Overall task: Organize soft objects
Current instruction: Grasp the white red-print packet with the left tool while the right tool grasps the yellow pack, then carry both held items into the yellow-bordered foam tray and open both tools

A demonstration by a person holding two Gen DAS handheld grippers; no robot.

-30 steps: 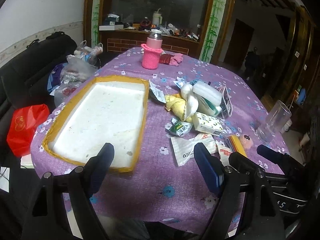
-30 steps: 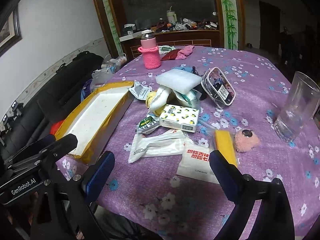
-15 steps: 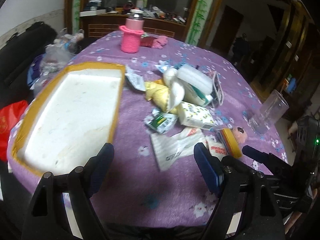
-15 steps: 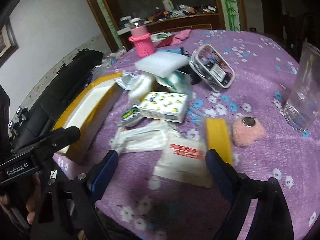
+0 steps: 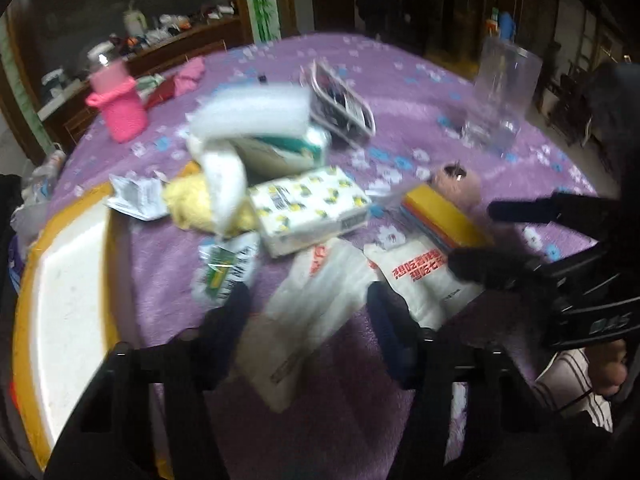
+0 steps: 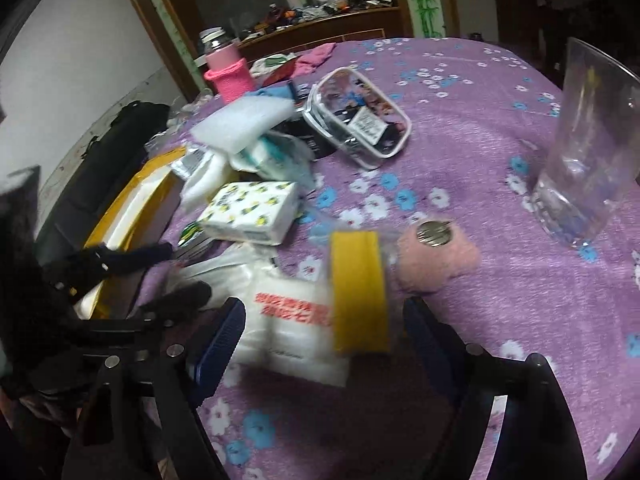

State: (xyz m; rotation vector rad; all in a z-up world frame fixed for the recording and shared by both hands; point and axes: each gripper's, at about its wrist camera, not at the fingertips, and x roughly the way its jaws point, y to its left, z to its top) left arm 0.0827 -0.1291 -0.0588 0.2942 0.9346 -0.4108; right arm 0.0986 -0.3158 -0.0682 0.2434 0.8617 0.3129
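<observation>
Left tongs (image 5: 308, 304) closing around white packet (image 5: 312, 308) (blurred).

We see a dim room, white wall (image 6: 72, 64) at left, cluttered wooden sideboard (image 6: 320, 28) behind, bamboo-painted pillar (image 6: 426, 0).

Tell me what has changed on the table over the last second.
Both tools have come down and in toward the pile. The left tool has just been closing, its jaws either side of the long white packet without pressing it. The right tool has narrowed slightly over the red-lettered pouch and yellow sponge. Nothing is gripped. The tissue pack, foam tray and glass have not moved.
</observation>
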